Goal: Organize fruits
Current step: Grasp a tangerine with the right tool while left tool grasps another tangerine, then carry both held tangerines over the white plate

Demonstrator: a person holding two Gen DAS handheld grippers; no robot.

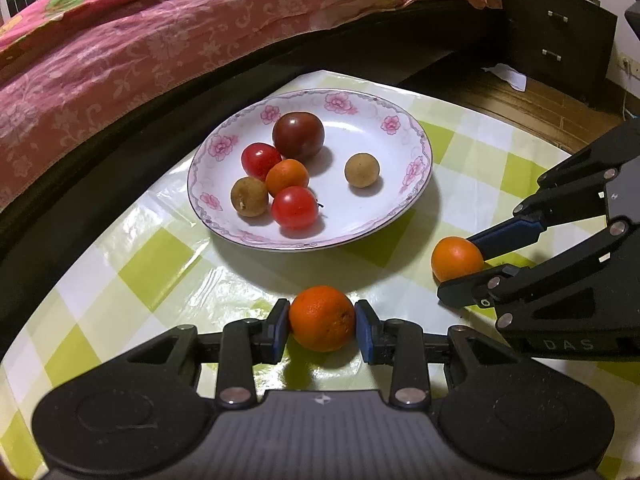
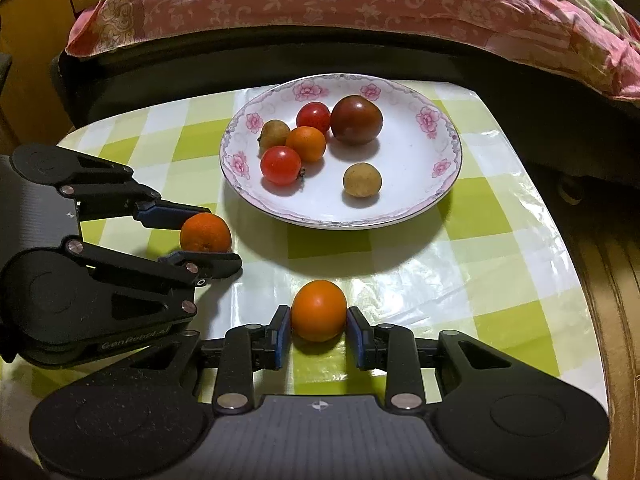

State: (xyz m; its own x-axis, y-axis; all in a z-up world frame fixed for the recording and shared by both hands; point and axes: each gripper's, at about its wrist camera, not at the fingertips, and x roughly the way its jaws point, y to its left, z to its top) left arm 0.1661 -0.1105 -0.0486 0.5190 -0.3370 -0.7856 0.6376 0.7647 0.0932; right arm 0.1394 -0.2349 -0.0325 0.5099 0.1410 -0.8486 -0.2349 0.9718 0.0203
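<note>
A white floral plate (image 1: 380, 112) (image 2: 416, 200) stands on the checked table. It holds two red cherry tomatoes (image 1: 295, 207), a dark tomato (image 1: 298, 136), a small orange (image 1: 287, 177) and two brown longans (image 1: 361, 170). My left gripper (image 1: 322, 326) (image 2: 202, 238) is shut on a rough-skinned orange (image 1: 322, 318) (image 2: 205, 233) near the plate's front. My right gripper (image 2: 319, 326) (image 1: 460, 264) is shut on a smooth orange (image 2: 319, 310) (image 1: 457, 258) to the right of it. Both oranges are low over the tablecloth.
The table has a green and white checked plastic cloth (image 1: 160, 256) (image 2: 500, 280). A bed with a pink cover (image 1: 140, 48) (image 2: 320, 0) runs along the far side. A dark drawer cabinet (image 1: 560, 32) stands at the back right. The table edge is close on the right (image 2: 576, 260).
</note>
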